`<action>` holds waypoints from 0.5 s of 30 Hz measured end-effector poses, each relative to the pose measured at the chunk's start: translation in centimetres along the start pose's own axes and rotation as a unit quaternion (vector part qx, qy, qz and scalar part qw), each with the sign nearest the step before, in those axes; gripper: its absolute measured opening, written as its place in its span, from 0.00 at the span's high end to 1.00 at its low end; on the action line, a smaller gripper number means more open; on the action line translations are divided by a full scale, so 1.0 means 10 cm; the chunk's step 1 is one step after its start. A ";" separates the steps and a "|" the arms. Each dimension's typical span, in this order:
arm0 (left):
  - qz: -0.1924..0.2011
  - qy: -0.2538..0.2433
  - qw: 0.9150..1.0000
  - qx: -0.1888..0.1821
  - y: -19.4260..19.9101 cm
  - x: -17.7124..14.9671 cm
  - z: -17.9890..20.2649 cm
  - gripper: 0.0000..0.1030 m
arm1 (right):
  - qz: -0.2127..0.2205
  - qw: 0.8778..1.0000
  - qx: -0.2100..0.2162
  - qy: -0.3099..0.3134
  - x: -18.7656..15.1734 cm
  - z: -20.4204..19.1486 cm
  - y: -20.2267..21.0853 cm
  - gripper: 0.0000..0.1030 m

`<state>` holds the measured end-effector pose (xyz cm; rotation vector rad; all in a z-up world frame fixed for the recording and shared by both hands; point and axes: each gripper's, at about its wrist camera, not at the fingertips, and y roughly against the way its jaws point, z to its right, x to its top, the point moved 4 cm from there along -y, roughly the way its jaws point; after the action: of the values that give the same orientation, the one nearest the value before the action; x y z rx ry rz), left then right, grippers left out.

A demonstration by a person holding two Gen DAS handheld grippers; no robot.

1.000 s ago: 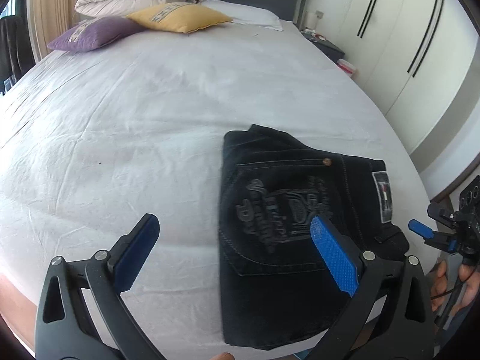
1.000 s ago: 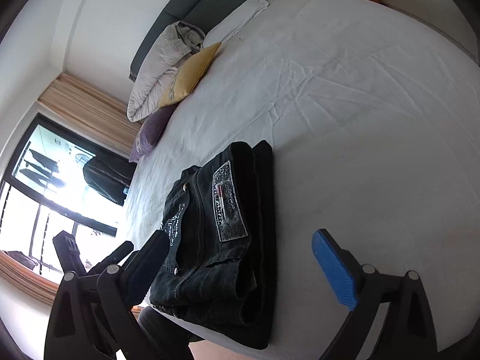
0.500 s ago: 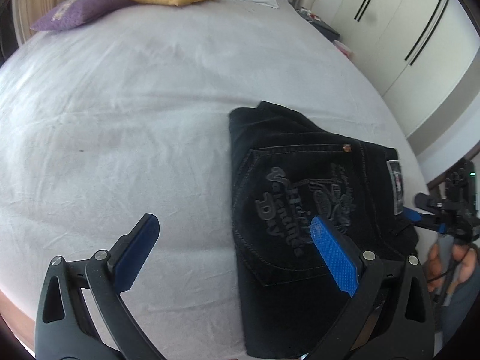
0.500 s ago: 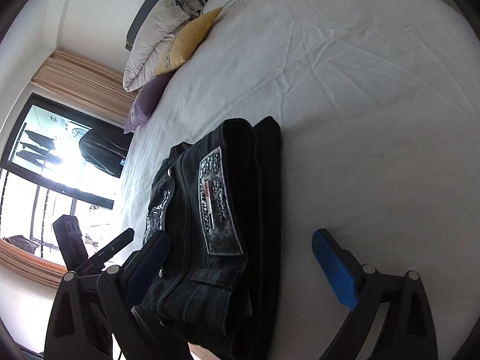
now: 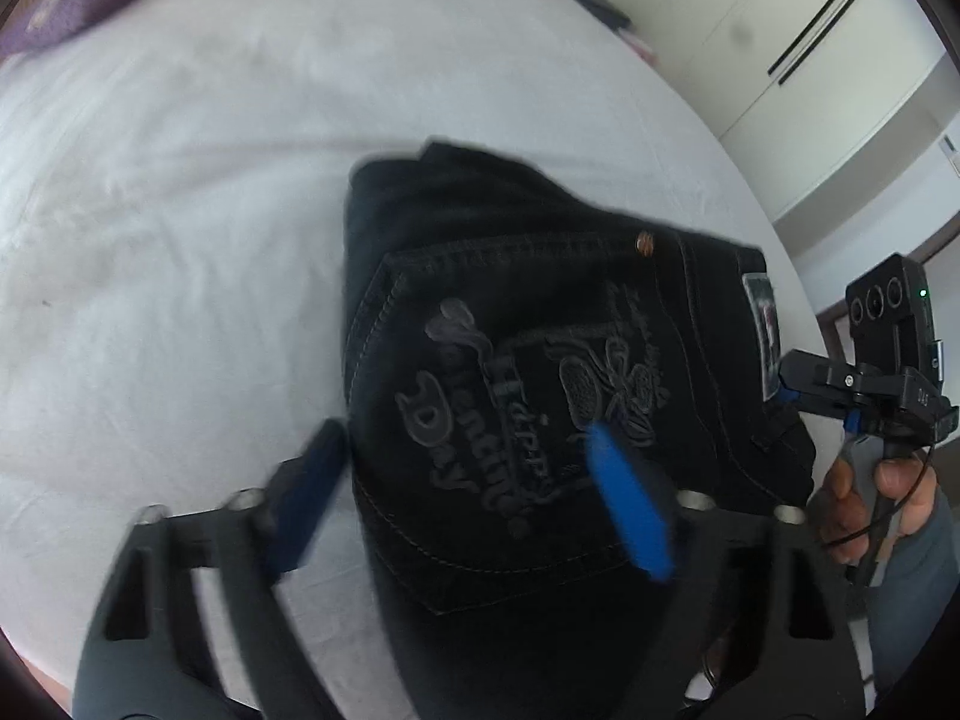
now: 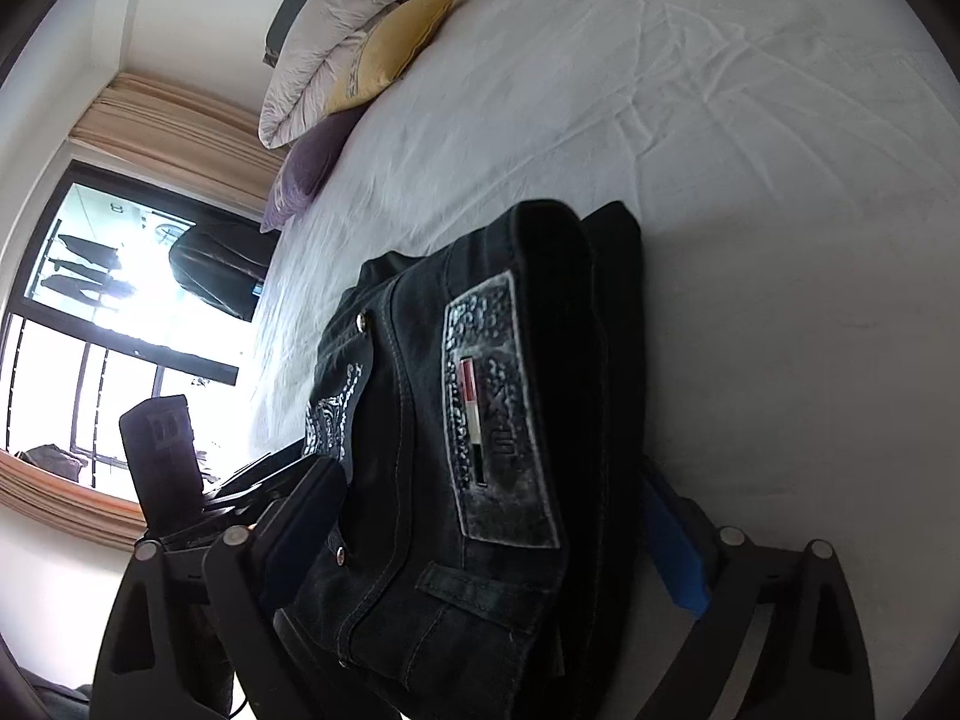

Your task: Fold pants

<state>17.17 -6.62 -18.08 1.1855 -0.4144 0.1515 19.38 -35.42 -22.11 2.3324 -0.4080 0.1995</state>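
Note:
Black folded pants (image 5: 510, 312) lie on the white bed sheet (image 5: 180, 180), back pocket with grey embroidery facing up. My left gripper (image 5: 468, 492) hangs over their left part, blurred, jaws closing. One blue finger is beside the left fold, the other is above the pocket, and neither pad presses the cloth. My right gripper (image 6: 486, 534) is open and straddles the waistband end of the pants (image 6: 480, 300), near the grey label patch (image 6: 498, 408). From the left wrist view the right gripper (image 5: 792, 384) shows at that waistband, held by a hand (image 5: 900, 492).
A yellow pillow (image 6: 396, 42), a purple pillow (image 6: 306, 168) and a bundled white duvet (image 6: 324, 48) sit at the head of the bed. White wardrobe doors (image 5: 810, 60) stand past the bed's right side. A bright window (image 6: 90, 330) is on the other side.
Both grippers have come down and closer to the pants. The left gripper's jaws have narrowed over the left fold. The right gripper now has the waistband end between its fingers.

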 end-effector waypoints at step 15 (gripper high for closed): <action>0.022 -0.029 0.999 0.025 0.05 0.01 0.13 0.71 | 0.019 0.996 -0.076 0.049 -0.05 -0.09 -0.01 0.62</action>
<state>16.79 -7.70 -17.23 1.2331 -0.4912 0.1673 18.91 -34.59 -21.71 2.1566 -0.4050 0.2913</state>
